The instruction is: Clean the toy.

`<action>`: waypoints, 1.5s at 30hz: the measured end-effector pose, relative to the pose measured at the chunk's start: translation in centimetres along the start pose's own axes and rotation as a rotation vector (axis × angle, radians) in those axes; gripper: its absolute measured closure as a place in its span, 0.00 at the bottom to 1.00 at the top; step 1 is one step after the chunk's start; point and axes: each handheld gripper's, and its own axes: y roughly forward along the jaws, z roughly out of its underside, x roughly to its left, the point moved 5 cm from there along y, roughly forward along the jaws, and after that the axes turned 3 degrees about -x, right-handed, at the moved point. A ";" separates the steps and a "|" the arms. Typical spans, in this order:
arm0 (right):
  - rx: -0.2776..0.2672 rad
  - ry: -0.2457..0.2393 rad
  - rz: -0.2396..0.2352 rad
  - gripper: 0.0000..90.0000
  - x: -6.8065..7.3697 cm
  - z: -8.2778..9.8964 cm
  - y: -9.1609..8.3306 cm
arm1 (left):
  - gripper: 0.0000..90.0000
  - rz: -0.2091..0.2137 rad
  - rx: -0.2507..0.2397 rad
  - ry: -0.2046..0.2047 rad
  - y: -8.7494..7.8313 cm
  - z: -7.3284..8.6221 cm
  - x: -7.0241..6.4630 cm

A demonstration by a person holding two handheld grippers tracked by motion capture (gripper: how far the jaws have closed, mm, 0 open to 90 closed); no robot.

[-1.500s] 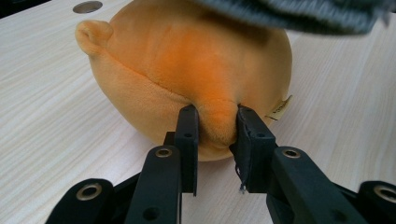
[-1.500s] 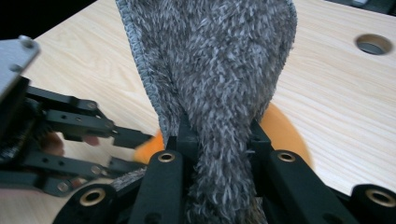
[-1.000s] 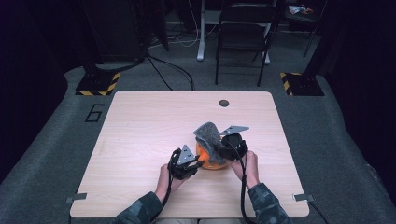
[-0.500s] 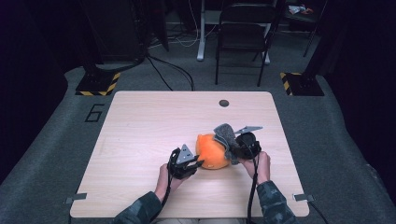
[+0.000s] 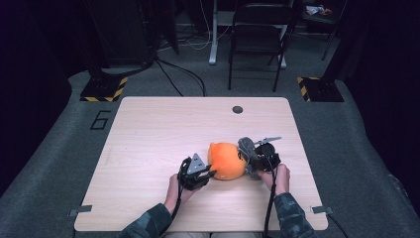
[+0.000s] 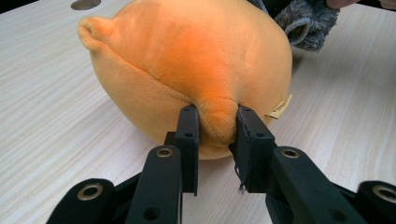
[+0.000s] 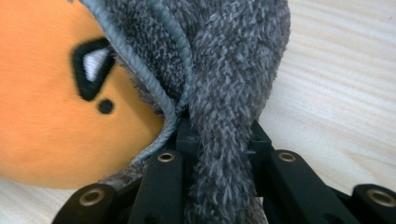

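- Plush (image 5: 226, 160) on table (image 5: 148, 134), near front edge.
- Left gripper (image 6: 217, 128) pinching plush's nub.
- Right gripper (image 7: 219, 135) clamped on grey hood (image 7: 224, 70), at plush's face.
- Step: peeling hood off, judging by exposed orange.
- Next: pull hood clear while holding plush steady.

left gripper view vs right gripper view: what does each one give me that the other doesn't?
Left gripper view alone: the left gripper pinching a fold of the orange plush toy, one small round ear, a sewn-in tag and a table grommet hole.

Right gripper view alone: the right gripper clamped on the grey fuzzy cover, its stitched edge against the plush, plus the embroidered black-and-white eye with a dot below.

Both: orange plush, grey cover, wooden table.
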 end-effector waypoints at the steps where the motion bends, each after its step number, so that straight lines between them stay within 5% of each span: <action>1: 0.007 -0.006 0.005 0.82 -0.1 0.1 0.1 | 0.81 -0.001 -0.001 -0.006 0.0 0.0 0.0; 5: 0.082 -0.014 0.026 0.82 -0.5 1.1 1.6 | 0.81 -0.003 0.000 -0.015 0.0 0.1 0.1; 9: 0.084 -0.011 0.029 0.83 -0.4 1.0 1.9 | 0.81 -0.003 0.000 -0.019 -0.1 0.1 0.2; 12: 0.052 -0.007 0.048 0.83 -0.8 0.5 0.9 | 0.81 0.002 -0.001 -0.027 -0.1 0.2 0.3; 14: 0.004 0.030 0.047 0.83 -1.0 -0.1 -0.3 | 0.81 0.002 -0.001 -0.026 -0.1 0.2 0.3; 16: -0.074 0.011 0.045 0.83 -1.0 -1.1 -1.8 | 0.81 0.001 -0.002 -0.025 0.0 0.2 0.3; 21: -0.196 -0.066 -0.060 0.83 2.1 -3.0 -5.0 | 0.81 0.000 -0.005 -0.027 0.0 0.2 0.3; 24: -0.164 -0.122 -0.081 0.83 4.3 -3.2 -4.6 | 0.80 0.000 -0.003 -0.026 0.0 0.2 0.3; 27: -0.118 -0.158 -0.052 0.83 4.9 -2.7 -3.0 | 0.78 0.003 -0.003 -0.016 -0.1 0.3 0.3; 33: -0.118 -0.105 -0.062 0.83 3.9 -2.8 -1.9 | 0.54 -0.041 0.052 0.028 0.2 0.9 0.2; 37: -0.125 -0.095 -0.070 0.83 3.7 -2.8 -1.7 | 0.46 -0.076 0.031 0.058 0.5 0.9 0.1; 41: -0.125 -0.098 -0.070 0.83 3.9 -2.8 -1.7 | 0.48 -0.077 0.037 0.080 1.3 1.1 -0.2; 45: -0.128 -0.102 -0.067 0.83 4.0 -2.7 -1.7 | 0.64 -0.088 0.004 0.066 1.7 1.3 -0.3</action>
